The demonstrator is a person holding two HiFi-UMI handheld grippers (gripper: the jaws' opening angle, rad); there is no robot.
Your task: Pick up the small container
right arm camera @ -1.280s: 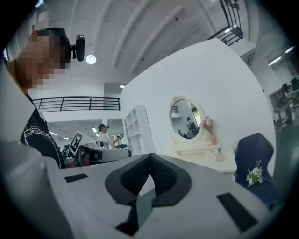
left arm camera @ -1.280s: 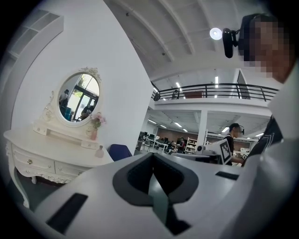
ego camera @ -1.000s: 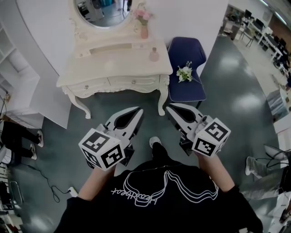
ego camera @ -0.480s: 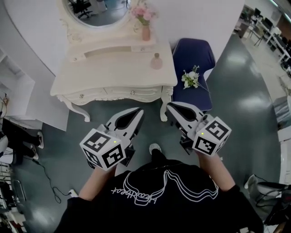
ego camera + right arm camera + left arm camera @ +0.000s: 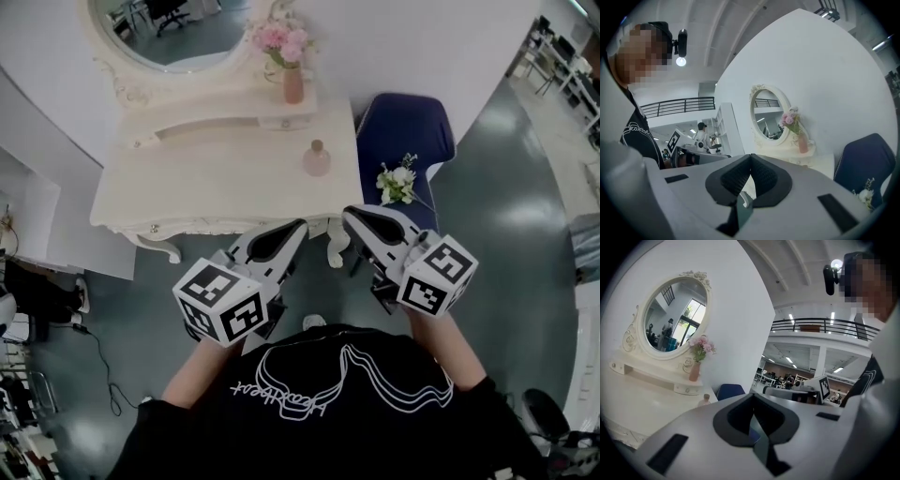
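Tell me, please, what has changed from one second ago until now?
The person has stepped toward the dressing table: in the head view it has slid down the frame, and the tips of the left gripper and right gripper now overlap its front edge there. Nothing was grasped or released. Both grippers stay shut and empty; the small container stays on the table top.
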